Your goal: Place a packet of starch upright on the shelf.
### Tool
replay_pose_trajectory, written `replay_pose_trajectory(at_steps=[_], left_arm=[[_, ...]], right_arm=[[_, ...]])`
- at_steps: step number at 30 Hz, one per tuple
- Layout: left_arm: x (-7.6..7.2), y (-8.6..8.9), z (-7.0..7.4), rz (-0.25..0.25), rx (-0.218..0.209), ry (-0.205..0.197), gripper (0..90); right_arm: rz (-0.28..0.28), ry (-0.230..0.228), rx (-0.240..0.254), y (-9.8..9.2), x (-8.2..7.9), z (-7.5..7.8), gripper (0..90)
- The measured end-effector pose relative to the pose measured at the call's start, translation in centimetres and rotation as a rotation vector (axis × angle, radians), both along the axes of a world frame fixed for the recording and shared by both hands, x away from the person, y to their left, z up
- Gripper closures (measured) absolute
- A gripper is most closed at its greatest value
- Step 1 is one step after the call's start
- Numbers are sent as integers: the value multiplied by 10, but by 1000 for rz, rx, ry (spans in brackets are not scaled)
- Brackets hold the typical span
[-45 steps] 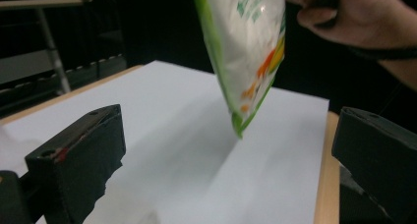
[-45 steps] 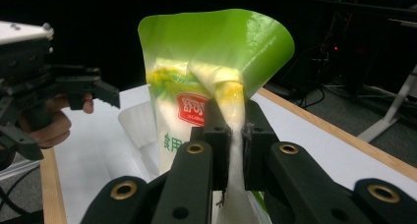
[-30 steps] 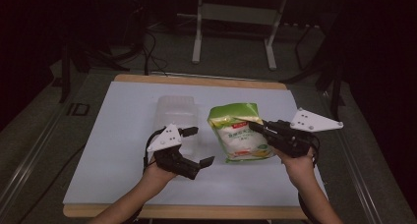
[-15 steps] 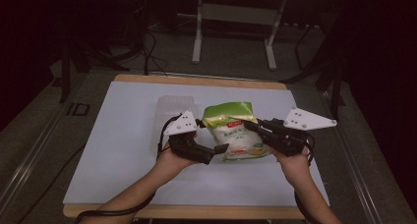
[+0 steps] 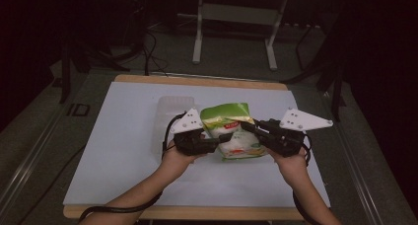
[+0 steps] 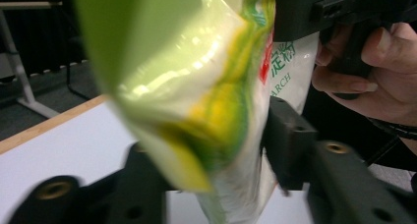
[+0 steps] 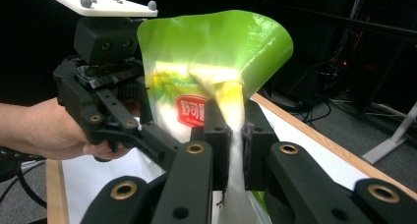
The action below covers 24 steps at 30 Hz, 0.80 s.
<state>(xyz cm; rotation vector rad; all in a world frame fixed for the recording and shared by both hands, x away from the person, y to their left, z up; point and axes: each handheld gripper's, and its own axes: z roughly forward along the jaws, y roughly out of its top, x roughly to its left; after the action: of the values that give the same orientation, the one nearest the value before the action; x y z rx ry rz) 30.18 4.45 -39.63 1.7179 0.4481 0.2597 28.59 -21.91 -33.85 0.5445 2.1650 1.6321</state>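
A green and white bag (image 5: 230,131) of starch with a red label is held up off the white table (image 5: 113,151), between both grippers. My right gripper (image 5: 246,128) is shut on the bag's side edge; in the right gripper view the jaws (image 7: 237,130) pinch a thin fold of the bag (image 7: 216,62). My left gripper (image 5: 223,137) comes in from the left. In the left gripper view the bag (image 6: 196,86) sits between the two jaws (image 6: 216,160) and touches both, and that view is blurred.
A clear plastic container (image 5: 172,109) lies on the table just behind the left gripper. A metal stand (image 5: 236,18) and cables (image 5: 148,47) sit on the floor beyond the table's far wooden edge (image 5: 197,81).
The left gripper has moved right from the table's middle to the bag and closed in on it. The right gripper has lifted the bag and shifted it slightly left.
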Motion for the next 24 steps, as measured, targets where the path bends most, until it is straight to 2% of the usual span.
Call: replay_pose_trajectory(at_steps=[2, 3, 5, 7, 10, 14, 16, 17, 18, 24], left_arm=[[0, -1, -1, 1, 12, -30, 667], [1, -1, -1, -2, 12, -33, 684], [3, 0, -1, -4, 12, -21, 709], [1, -2, -1, 28, 22, 2, 741], [-2, -5, 1, 45, 43, 0, 787], [1, -4, 2, 17, 51, 0, 795], [1, -4, 4, 19, 59, 2, 795], [1, -5, 8, 31, 81, 11, 795], [2, -5, 9, 33, 81, 10, 796], [6, 0, 16, 1, 88, -15, 800]], right_arm=[[-5, -5, -3, 1, 0, -1, 845], [-12, -13, -5, 1, 0, -1, 845], [-19, -16, -9, 2, 0, -2, 845], [-39, -31, -20, 3, 0, -4, 845], [-43, -19, -6, 3, 2, -8, 845], [-37, -15, 3, 0, 2, -9, 845], [-40, -17, 5, 0, 1, -10, 844], [-43, -17, 10, 0, 1, -10, 844], [-54, -10, 29, -1, 2, -12, 843], [-31, 11, 69, -5, 7, -10, 789]])
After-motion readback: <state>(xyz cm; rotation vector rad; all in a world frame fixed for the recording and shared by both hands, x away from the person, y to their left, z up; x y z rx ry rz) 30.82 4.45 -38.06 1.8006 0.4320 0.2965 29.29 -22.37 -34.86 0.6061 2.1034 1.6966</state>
